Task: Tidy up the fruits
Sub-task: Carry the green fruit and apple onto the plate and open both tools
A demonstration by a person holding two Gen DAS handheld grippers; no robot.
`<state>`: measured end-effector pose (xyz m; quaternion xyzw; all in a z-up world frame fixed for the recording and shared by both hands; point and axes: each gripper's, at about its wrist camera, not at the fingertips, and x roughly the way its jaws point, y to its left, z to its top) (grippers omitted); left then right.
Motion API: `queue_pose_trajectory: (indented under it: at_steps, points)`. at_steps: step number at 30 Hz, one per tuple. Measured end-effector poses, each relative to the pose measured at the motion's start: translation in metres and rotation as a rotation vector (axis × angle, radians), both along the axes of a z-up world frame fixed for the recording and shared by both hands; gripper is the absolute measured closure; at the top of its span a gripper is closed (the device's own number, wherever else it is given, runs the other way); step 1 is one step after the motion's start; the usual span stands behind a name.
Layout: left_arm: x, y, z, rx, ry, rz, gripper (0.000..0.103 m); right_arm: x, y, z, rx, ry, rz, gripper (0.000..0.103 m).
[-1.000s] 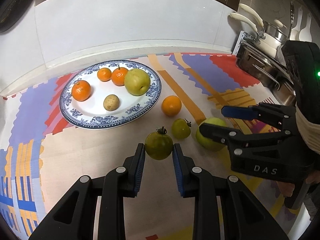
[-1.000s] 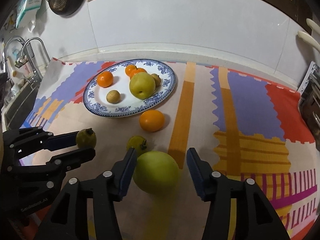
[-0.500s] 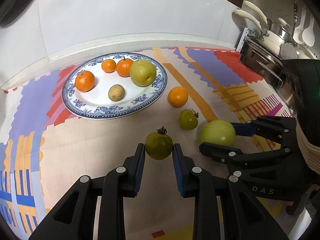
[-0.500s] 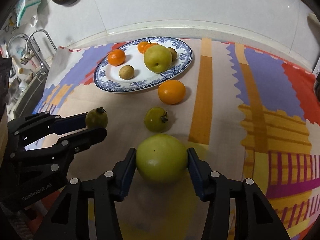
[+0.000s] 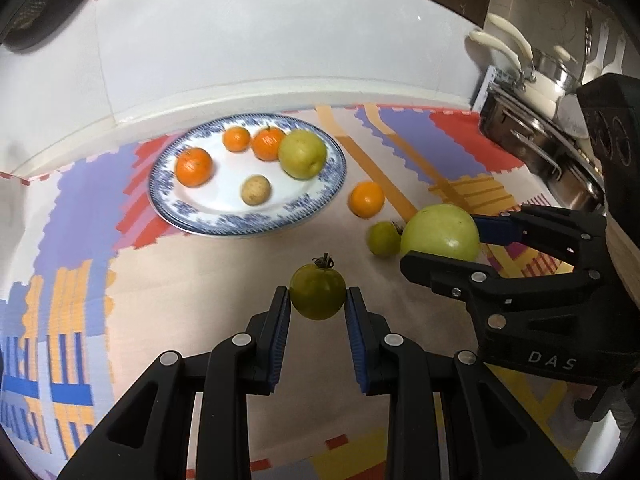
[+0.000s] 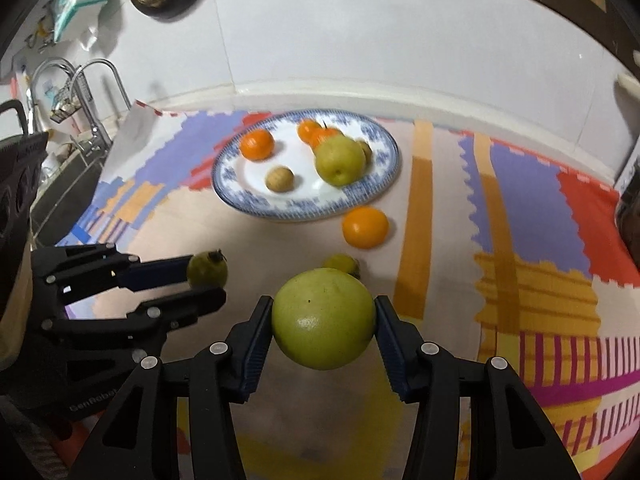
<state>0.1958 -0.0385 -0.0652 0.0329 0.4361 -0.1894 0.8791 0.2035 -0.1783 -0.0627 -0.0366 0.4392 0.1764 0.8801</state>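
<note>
My left gripper (image 5: 317,304) is shut on a small green tomato (image 5: 317,296) with a stem, held above the patterned cloth. My right gripper (image 6: 323,326) is shut on a large green apple (image 6: 323,323), also off the cloth; the apple (image 5: 440,232) shows at the right in the left wrist view. A blue-and-white plate (image 5: 200,224) farther back holds three oranges, a yellow-green pear (image 5: 302,153) and a small brown fruit (image 5: 256,189). On the cloth lie a loose orange (image 5: 367,198) and another small green tomato (image 5: 383,238).
A white wall runs behind the plate. Steel pots and a rack (image 5: 536,120) stand at the right. A sink with a tap (image 6: 84,92) lies to the left of the cloth. The multicoloured cloth (image 6: 520,200) covers the counter.
The right gripper closed on the large green apple and lifted it off the cloth. Both grippers drew back and up a little, so the plate looks farther away.
</note>
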Motion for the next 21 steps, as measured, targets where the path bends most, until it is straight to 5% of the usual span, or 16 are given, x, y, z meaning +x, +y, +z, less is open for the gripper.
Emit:
queue_pose_trajectory:
  at_steps: [8, 21]
  points:
    - [0.021, 0.030, 0.016, 0.031, -0.057, 0.046, 0.075, 0.023, 0.027, 0.012, 0.031, -0.029, 0.018, 0.052]
    - [0.091, 0.062, 0.011, 0.052, -0.035, 0.041, 0.075, 0.094, 0.069, 0.019, -0.004, -0.065, 0.053, 0.052]
